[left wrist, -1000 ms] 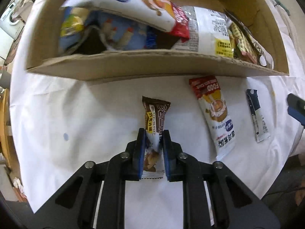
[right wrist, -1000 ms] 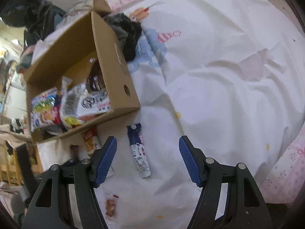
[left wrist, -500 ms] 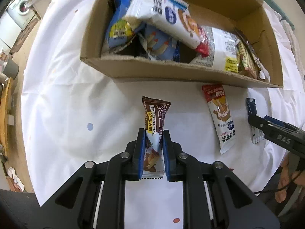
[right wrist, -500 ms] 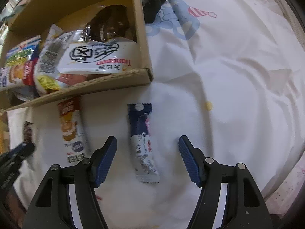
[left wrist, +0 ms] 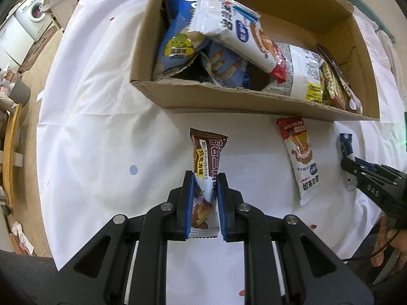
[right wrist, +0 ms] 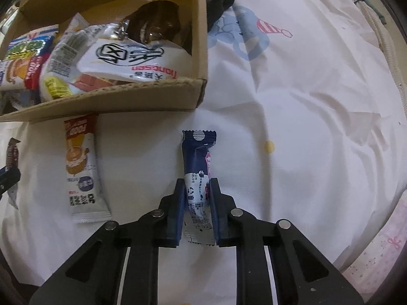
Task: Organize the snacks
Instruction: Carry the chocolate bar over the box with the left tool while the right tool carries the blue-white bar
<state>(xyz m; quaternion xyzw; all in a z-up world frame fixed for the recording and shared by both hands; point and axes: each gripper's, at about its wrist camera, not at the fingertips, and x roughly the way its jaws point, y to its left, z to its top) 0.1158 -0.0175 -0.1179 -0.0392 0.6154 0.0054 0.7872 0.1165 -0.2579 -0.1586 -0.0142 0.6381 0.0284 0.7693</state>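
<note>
**Reader:** Looking down from the left wrist camera, what does the tool hold?

**Describer:** The left gripper (left wrist: 203, 203) is clamped on a brown chocolate snack bar (left wrist: 206, 167), its blue pads (left wrist: 187, 203) pressing both long edges near the wrapper's lower end. The bar points toward twelve o'clock, above a white tablecloth (left wrist: 96, 132).

**Reader:** And the other tool?

**Describer:** The right gripper (right wrist: 196, 211) has just been closing, and its jaws now stand narrow on a navy and white snack stick (right wrist: 198, 167). The stick also points toward twelve o'clock, with its lower half between the pads (right wrist: 178, 211).

**Reader:** Where do the snacks go?

**Describer:** A cardboard box (left wrist: 229, 101) sits at twelve o'clock from both tools, open on top. Inside lie several packets, among them a white cake packet (left wrist: 236, 30) leaning across blue ones. In the right view, a white packet with red lettering (right wrist: 132, 61) rests against the near wall.

**Reader:** Anything loose on the cloth?

**Describer:** A red and white cake packet (left wrist: 300, 160) lies flat just below the box, between the two held snacks. At four o'clock in the left view, a person's hand (left wrist: 386, 249) grips the right tool.
</note>
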